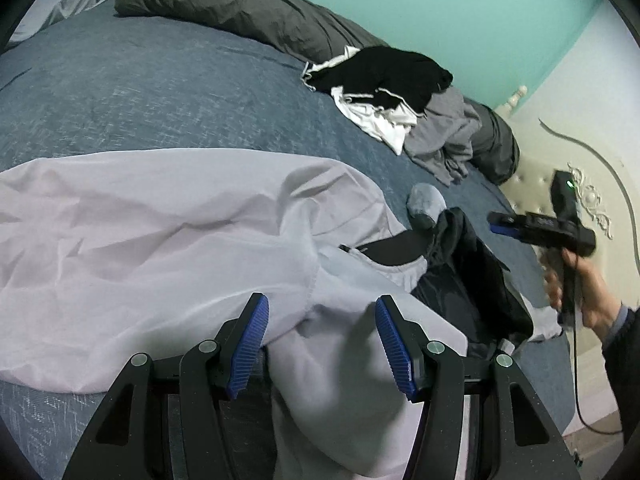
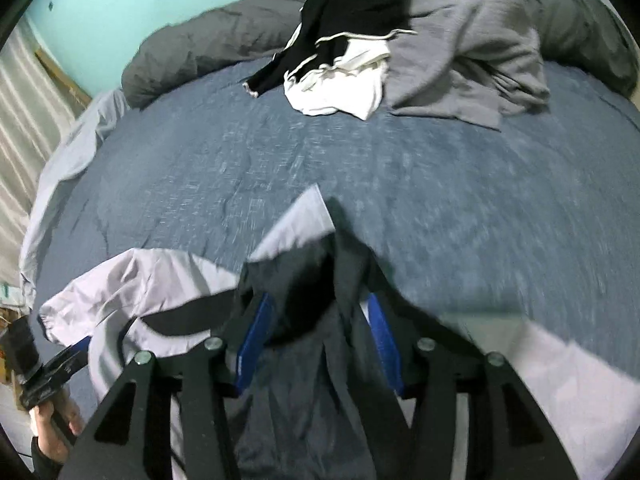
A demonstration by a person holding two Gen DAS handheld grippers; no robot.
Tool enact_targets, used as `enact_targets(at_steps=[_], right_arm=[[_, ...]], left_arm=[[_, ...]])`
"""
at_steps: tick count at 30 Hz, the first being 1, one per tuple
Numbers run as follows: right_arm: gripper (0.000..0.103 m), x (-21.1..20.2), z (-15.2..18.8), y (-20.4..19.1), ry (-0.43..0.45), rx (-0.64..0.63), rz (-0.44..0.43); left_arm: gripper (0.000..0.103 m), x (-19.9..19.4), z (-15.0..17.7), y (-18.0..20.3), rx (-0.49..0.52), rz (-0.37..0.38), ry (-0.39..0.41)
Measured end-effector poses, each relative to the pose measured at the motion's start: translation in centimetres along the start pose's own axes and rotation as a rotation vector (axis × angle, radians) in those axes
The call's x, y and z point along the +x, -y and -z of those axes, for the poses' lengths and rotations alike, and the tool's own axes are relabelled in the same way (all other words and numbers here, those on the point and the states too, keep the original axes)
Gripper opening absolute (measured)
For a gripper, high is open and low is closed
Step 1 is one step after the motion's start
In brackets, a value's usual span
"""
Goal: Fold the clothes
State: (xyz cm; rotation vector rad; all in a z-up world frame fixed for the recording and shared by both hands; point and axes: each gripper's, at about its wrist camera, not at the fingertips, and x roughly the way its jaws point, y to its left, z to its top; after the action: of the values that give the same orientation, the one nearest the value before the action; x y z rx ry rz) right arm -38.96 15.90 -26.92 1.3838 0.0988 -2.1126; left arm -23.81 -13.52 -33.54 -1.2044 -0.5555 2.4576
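Observation:
A pale lavender garment (image 1: 160, 240) lies crumpled on the blue bedspread (image 1: 140, 92), with a black neck band (image 1: 392, 248) showing. My left gripper (image 1: 326, 320) stands open low over it; a fold of the pale cloth lies loose between the blue pads (image 1: 256, 336). A dark garment (image 1: 472, 272) lies bunched against its right side. My right gripper (image 2: 316, 300) is open, and that dark garment (image 2: 304, 380) drapes over its fingertips and between its pads without being pinched. In the left wrist view the right gripper (image 1: 516, 228) hovers right of the dark cloth, held by a hand (image 1: 580, 292).
A pile of black, white and grey clothes (image 2: 360, 12) sits at the far side of the bed, before dark grey pillows (image 1: 224, 4). A small grey-blue bundle (image 1: 426, 204) lies near the collar. A cream headboard (image 1: 560, 168) and a cable stand to the right.

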Motion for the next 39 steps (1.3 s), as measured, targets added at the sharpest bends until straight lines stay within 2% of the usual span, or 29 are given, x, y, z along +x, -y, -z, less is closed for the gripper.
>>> enact_targets(at_steps=[5,10,15,17,18,20,24,28,30,31,32,37,38,39], right_arm=[[0.056,3.0,-3.4,-0.7,-0.021,-0.009,0.027],[0.059,6.2,-4.9,-1.4,-0.066,-0.004,0.065],[0.057,7.0,-4.9,-1.6,-0.068,-0.003,0.012],[0.038,6.9,-4.4,-2.1,-0.081,-0.044,-0.013],[0.035,6.7,-4.1,-2.2,-0.085,-0.062,-0.016],[0.016,6.5,-3.7,-2.5,-0.090,-0.090,-0.024],[0.006,5.6,-2.7,-2.9,-0.087,-0.135,-0.018],[0.007,4.8,-3.4,-2.2,-0.056,-0.098,0.025],[0.034,5.1,-4.4,-1.2,-0.050,-0.018,0.018],[0.062,5.4,-4.7,-1.0,-0.052,-0.002,0.020],[0.067,5.8,-5.0,-0.8,-0.054,0.014,0.023],[0.065,8.4,-6.1,-1.6,-0.102,-0.031,0.027],[0.048,8.8,-6.0,-1.8,-0.112,-0.044,0.018],[0.038,8.8,-5.9,-2.1,-0.108,-0.066,0.013]], left_arm=[[0.060,0.2,0.2,-0.6,-0.023,-0.001,0.004],[0.060,0.1,0.1,-0.7,-0.026,0.006,0.010],[0.060,0.2,0.2,-0.6,-0.022,0.008,0.009],[0.060,0.2,0.2,-0.5,-0.019,0.008,0.009],[0.060,0.2,0.3,-0.5,-0.018,0.008,0.010],[0.060,0.1,0.3,-0.4,-0.015,0.006,0.013],[0.060,0.0,0.3,0.0,-0.006,0.008,0.015],[0.060,-0.2,0.3,0.3,0.002,0.010,0.018],[0.060,-0.3,0.3,0.2,0.005,0.007,0.022],[0.060,-0.3,0.2,0.2,0.005,0.005,0.023],[0.060,-0.3,0.2,0.1,0.004,0.003,0.022],[0.060,-0.2,0.1,-0.4,-0.009,0.000,0.020],[0.060,-0.1,0.1,-0.5,-0.010,-0.001,0.019],[0.060,-0.1,0.1,-0.5,-0.013,-0.001,0.018]])
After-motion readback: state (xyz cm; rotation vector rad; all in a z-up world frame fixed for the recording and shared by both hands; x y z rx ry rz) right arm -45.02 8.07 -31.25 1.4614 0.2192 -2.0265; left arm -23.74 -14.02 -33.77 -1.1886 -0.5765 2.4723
